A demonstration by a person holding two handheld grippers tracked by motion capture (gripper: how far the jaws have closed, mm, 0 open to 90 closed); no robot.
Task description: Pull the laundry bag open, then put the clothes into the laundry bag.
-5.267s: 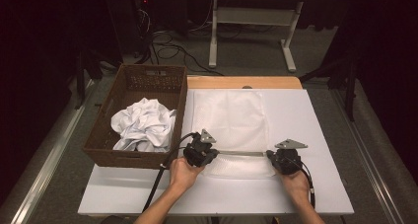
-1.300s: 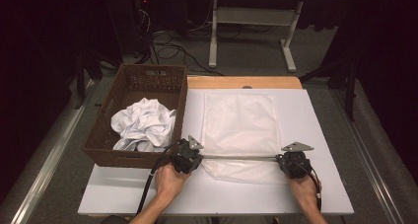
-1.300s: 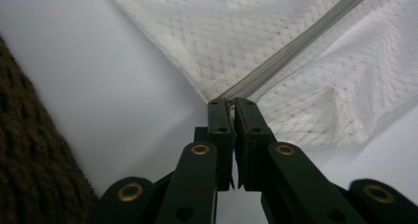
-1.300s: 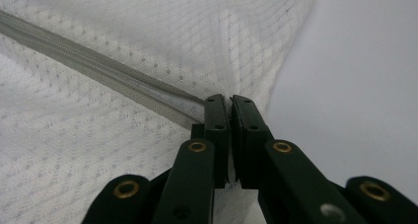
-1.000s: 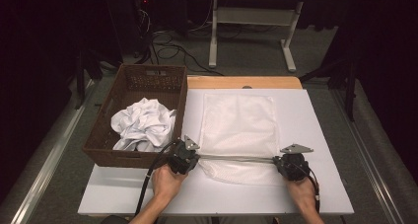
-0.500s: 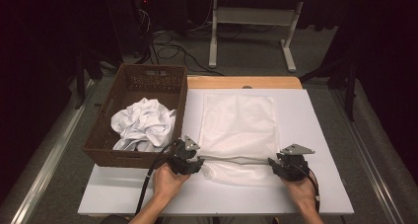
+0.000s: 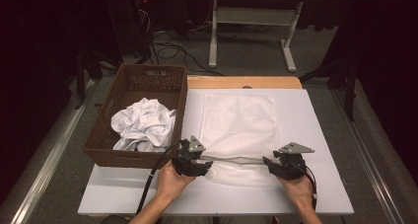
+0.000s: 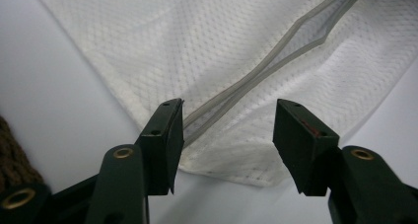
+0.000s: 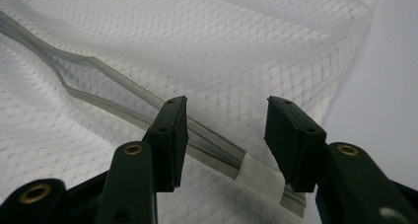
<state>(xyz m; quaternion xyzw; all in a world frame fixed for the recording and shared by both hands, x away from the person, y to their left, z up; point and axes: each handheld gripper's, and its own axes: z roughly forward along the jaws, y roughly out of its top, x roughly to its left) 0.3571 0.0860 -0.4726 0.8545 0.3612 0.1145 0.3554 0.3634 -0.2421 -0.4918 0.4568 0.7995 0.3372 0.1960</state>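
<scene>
The flat white mesh laundry bag (image 7: 239, 130) lies on the white table (image 7: 320, 135), its long axis running away from you, its grey zipper (image 8: 276, 61) crossing the near end. Your hands come in low at that end. The left gripper (image 7: 197, 166) and right gripper (image 7: 278, 166) have just been opening; their jaws stand apart, astride the zipper ends without clamping. The brown wicker basket (image 7: 135, 86) stands left.
</scene>
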